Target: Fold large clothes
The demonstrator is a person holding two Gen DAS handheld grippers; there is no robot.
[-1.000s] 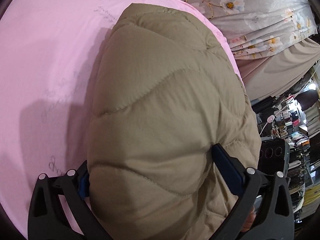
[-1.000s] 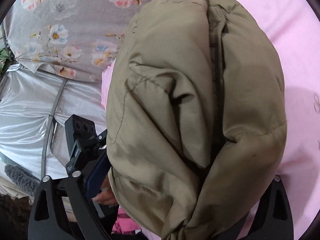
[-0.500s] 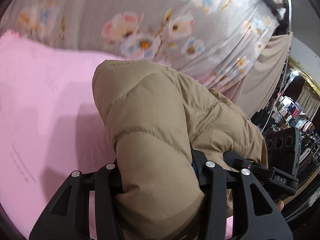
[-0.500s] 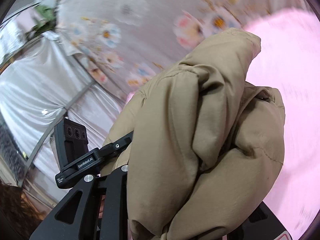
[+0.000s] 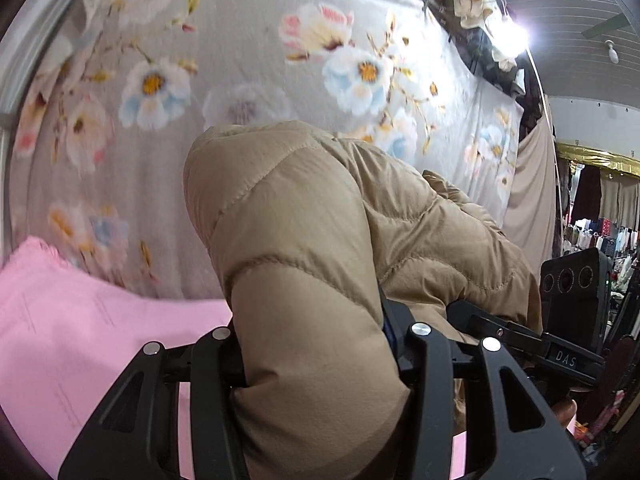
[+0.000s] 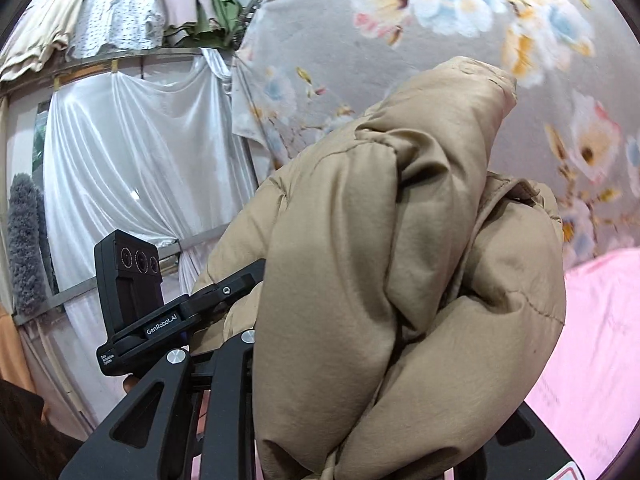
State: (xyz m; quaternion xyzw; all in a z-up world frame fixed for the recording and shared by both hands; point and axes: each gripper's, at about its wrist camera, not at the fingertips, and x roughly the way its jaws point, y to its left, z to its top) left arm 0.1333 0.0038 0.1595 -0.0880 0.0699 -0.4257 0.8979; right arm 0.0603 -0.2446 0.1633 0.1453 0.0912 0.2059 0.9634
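A tan quilted puffer jacket [image 5: 304, 240] is bunched into a thick bundle and held up off the pink bed sheet [image 5: 80, 328]. My left gripper [image 5: 316, 344] is shut on one end of the bundle, the padding bulging between its black fingers. My right gripper [image 6: 360, 360] is shut on the other end of the same jacket [image 6: 400, 240]; its right finger is hidden by fabric. The right gripper's body [image 5: 572, 292] shows past the jacket in the left wrist view, and the left gripper's body [image 6: 132, 280] shows in the right wrist view.
A grey floral cloth [image 5: 240, 60] hangs behind the bed. A white satin drape [image 6: 132, 160] hangs to the left with clothes on a line [image 6: 120, 12] above. Racks of clothes [image 5: 600, 232] stand at the far right. The pink sheet [image 6: 600, 340] lies below.
Both grippers closed tighter on the jacket and lifted it off the sheet. The views tilted up from the bed to the hanging floral cloth and the room behind.
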